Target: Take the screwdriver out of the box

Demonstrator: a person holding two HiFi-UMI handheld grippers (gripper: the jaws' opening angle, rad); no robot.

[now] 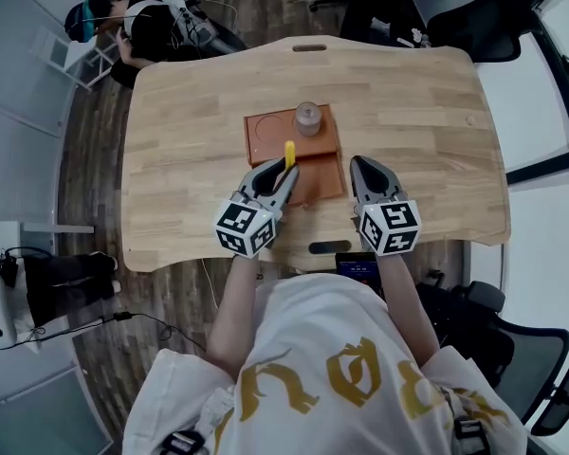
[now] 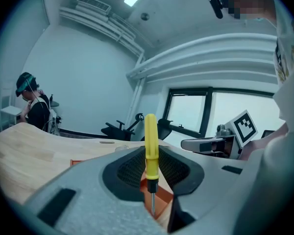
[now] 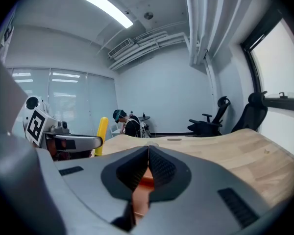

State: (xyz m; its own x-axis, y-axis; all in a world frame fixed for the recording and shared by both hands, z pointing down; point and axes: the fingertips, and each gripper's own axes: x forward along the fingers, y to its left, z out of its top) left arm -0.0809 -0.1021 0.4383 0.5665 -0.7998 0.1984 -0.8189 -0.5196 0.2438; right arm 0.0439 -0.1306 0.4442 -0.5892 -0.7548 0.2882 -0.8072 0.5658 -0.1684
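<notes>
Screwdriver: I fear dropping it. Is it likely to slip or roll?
The screwdriver seems stiff and light: it stands upright between the ribbed fingers. Its smooth yellow handle may slip. Being round, it would likely roll on the flat table.

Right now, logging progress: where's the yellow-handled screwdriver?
The yellow-handled screwdriver stands upright in the left claw, head view centre, over the flat brown box.

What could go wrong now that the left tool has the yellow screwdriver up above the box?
1. The left tool pinches the screwdriver only by its lower handle, so it may pivot or slip and drop into the box.
2. The jar stands on the box's far half; a forward swing could knock it.
3. The shut right tool is close alongside and might bump the screwdriver.
</notes>
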